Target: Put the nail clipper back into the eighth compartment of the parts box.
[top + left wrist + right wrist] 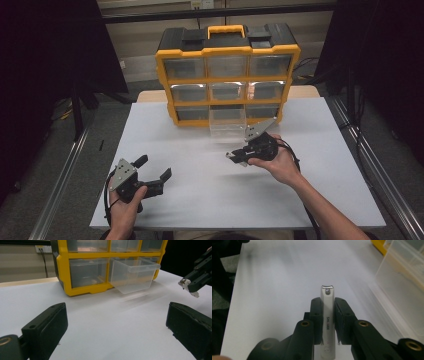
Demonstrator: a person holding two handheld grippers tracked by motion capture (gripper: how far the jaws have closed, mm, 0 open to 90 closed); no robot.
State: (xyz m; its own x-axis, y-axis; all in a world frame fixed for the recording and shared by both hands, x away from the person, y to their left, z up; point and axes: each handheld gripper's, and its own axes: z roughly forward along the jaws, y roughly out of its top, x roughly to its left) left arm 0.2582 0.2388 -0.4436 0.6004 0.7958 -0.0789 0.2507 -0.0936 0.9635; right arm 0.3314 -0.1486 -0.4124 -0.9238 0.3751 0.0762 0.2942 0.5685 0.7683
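Right gripper view: right hand-held gripper (pixel 328 322) clamps a white nail clipper (pixel 328 315); left hand-held gripper (pixel 150 169) gapes wide.

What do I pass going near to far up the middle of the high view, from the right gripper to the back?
Right gripper clamped on the white nail clipper → pulled-out clear drawer in the bottom row → yellow and black organizer → its yellow handle on top.
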